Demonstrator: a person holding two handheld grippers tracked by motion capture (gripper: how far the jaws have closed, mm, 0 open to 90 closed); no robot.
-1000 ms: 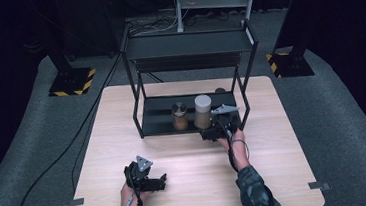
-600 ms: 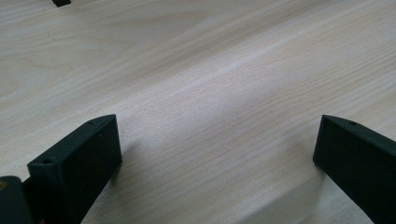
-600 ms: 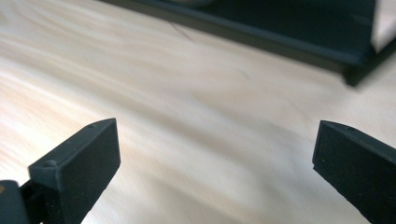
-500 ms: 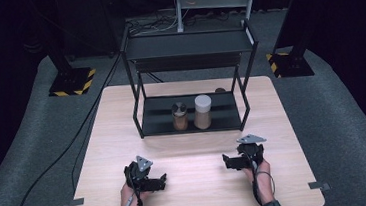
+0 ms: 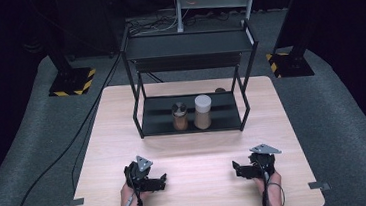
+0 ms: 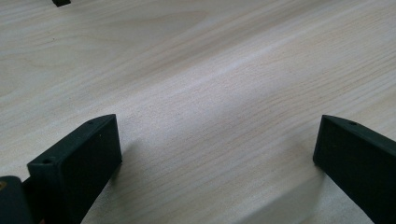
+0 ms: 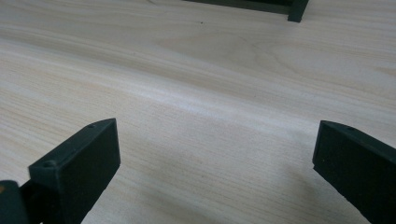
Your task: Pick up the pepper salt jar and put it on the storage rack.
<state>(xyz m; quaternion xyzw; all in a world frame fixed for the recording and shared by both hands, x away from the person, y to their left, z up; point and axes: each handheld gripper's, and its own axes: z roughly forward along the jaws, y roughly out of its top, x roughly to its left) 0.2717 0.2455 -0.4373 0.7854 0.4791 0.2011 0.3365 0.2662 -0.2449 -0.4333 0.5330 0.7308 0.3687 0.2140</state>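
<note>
Right gripper (image 5: 239, 170) has been pulled back from the shelf rack (image 5: 191, 127) to the near table (image 5: 196, 157) edge since a second ago; left gripper (image 5: 161, 181) unchanged. Both are held with jaws wide apart, nothing between them (bare wood seen in both gripper views). White-lidded jar (image 5: 202, 112) stands upright on the rack's lower shelf, long axis vertical, just beside the dark-lidded jar (image 5: 179, 116).
</note>
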